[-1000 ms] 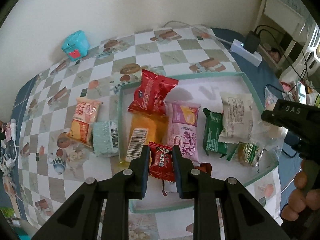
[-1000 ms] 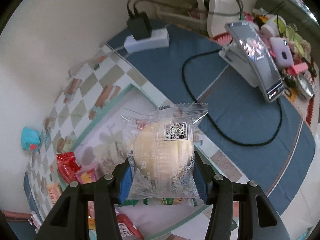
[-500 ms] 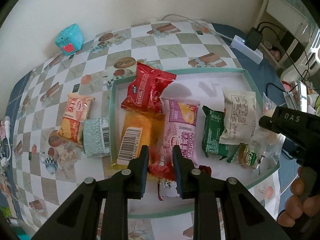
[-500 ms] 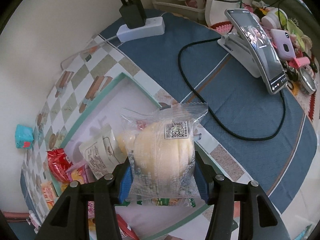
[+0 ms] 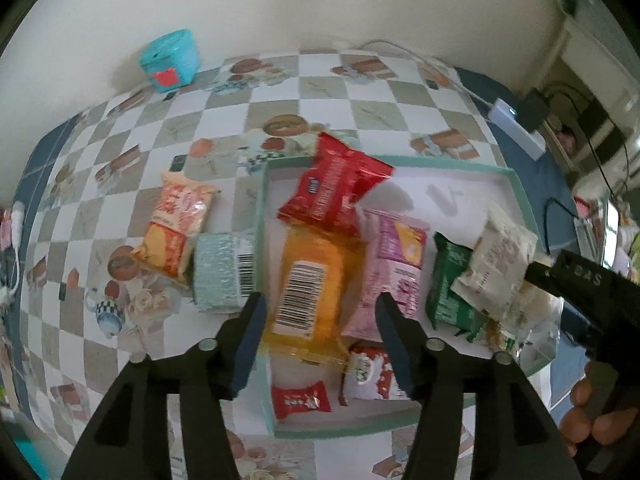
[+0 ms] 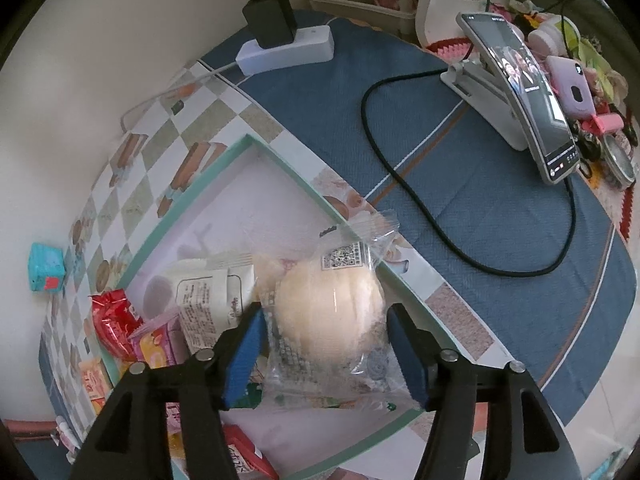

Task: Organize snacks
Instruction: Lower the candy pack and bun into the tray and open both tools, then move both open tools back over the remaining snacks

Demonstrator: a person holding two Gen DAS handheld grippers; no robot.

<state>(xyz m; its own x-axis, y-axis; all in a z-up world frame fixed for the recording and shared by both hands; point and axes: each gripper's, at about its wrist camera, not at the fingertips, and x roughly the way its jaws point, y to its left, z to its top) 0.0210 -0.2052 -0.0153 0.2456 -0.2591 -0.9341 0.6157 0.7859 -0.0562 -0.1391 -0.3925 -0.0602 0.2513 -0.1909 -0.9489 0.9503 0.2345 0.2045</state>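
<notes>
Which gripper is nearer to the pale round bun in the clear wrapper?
Right. The right gripper has its open fingers on either side of the bun at the tray's right edge; the left gripper hovers open over the orange barcoded packet, well apart.

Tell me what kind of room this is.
Probably a lived-in home room, not a lab: a table under a checked food-print cloth, a power strip with a charger, a phone on a stand, and trinkets beside it.
</notes>
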